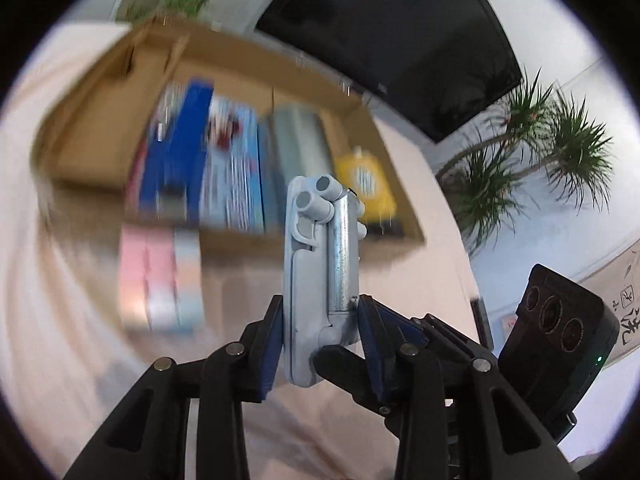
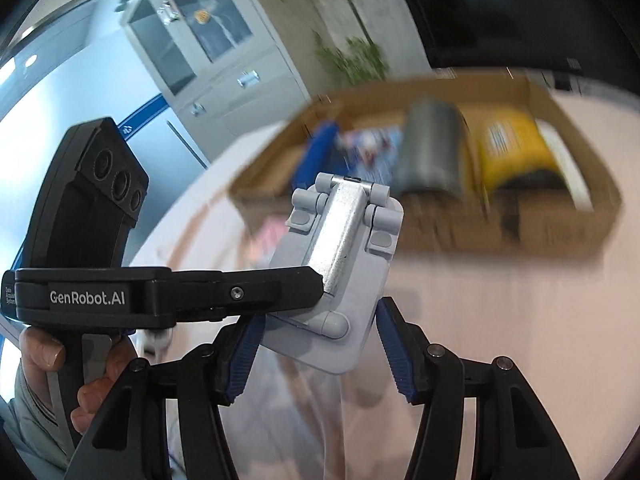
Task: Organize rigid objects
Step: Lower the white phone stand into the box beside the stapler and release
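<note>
A folded grey phone stand [image 1: 320,264] with a metal arm is held in the air above a pink cloth. My left gripper [image 1: 320,340] is shut on its lower end, edge-on. In the right wrist view the stand [image 2: 340,264] shows its flat face, with the left gripper's finger [image 2: 240,294] across it. My right gripper [image 2: 320,352] has its blue pads at both sides of the stand's base; the left pad touches it, the right pad shows a small gap. A cardboard box [image 1: 100,92] lies beyond, holding blue boxes, a grey roll [image 2: 432,148] and a yellow pack [image 2: 516,144].
Pink and white packs [image 1: 160,280] lie on the cloth in front of the box. A dark screen [image 1: 400,32] and potted plants [image 1: 540,152] stand behind. A cabinet [image 2: 208,48] is at the back left. The background is motion-blurred.
</note>
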`<state>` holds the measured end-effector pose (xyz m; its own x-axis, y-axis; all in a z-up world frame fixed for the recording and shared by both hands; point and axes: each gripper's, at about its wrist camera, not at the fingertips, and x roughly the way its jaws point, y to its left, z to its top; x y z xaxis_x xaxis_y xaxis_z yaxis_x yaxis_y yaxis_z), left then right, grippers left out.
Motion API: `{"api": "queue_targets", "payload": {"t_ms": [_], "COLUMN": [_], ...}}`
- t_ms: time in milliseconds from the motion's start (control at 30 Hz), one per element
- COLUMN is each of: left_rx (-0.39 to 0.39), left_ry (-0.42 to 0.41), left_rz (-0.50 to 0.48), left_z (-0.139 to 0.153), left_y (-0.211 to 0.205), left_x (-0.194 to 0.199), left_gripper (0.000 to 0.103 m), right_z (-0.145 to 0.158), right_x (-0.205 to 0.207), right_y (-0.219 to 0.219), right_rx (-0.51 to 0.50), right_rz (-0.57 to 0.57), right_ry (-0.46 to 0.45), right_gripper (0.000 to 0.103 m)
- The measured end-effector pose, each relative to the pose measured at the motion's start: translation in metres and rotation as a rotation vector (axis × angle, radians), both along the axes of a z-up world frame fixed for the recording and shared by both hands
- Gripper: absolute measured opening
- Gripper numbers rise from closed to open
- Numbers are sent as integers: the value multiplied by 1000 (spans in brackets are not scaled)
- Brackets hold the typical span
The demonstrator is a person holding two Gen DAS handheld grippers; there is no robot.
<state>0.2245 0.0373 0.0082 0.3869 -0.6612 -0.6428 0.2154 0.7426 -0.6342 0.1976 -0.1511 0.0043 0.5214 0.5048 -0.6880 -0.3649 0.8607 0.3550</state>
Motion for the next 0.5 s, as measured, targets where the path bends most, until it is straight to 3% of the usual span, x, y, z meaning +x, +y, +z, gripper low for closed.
{"api": "queue_targets", "payload": {"t_ms": [267, 300, 333, 400, 500], "left_rx": [38, 44, 30, -7, -5], "left_ry": [25, 37, 64, 111, 114], "left_rz": [37, 39, 47, 51, 53], "left_z": [-6, -11, -18, -28, -35], "left_y": [14, 15, 19, 25, 33], "left_x": [79, 86, 94, 103, 100], "left_gripper": [33, 35, 36, 36, 33], "right_z": [10, 7, 4, 0, -8], "right_x": [88, 95, 102, 108, 106], "right_y": [24, 29, 34, 43, 45], "right_rx": [-35, -35, -46, -86, -96], "right_rz": [34, 53, 56, 34, 9], "right_ry": [28, 36, 45, 23, 25], "right_gripper": [54, 41, 35, 33, 34]}}
